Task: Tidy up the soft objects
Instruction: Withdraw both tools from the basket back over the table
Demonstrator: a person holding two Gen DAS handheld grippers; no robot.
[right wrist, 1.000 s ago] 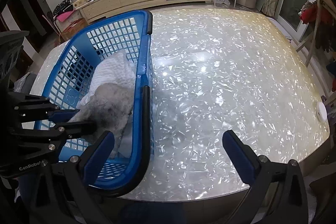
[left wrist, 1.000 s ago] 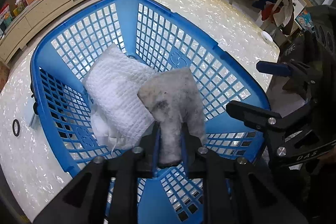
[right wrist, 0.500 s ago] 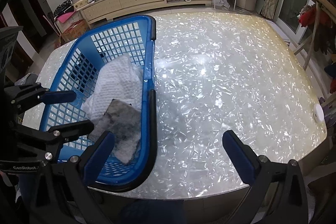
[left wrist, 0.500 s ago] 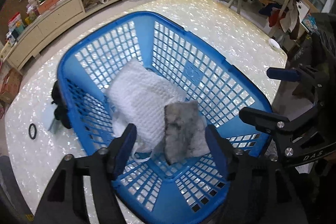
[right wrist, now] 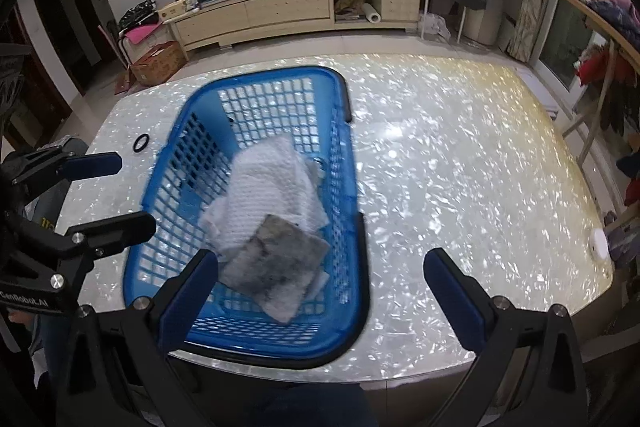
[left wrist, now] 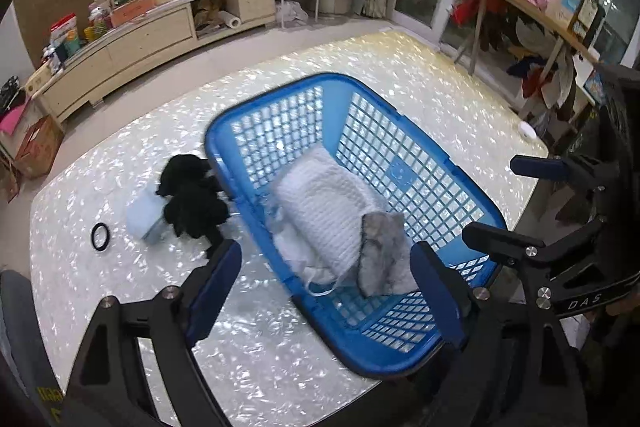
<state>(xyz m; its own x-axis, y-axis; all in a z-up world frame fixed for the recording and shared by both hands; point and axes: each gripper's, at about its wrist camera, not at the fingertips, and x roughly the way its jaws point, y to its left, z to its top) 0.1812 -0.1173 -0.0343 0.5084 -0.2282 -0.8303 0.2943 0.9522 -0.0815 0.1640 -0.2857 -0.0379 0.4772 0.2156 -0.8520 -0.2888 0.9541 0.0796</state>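
Grey cloth [left wrist: 385,254] lies in the basket [left wrist: 372,355] beneath downward-tilted left tongs [left wrist: 326,291], opening, gripping nothing.

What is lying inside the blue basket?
In the blue basket, a grey cloth partly overlaps a white towel. What lies under them is covered.

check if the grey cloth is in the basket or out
In. The grey cloth lies inside the blue basket, partly on the white towel, touching no gripper.
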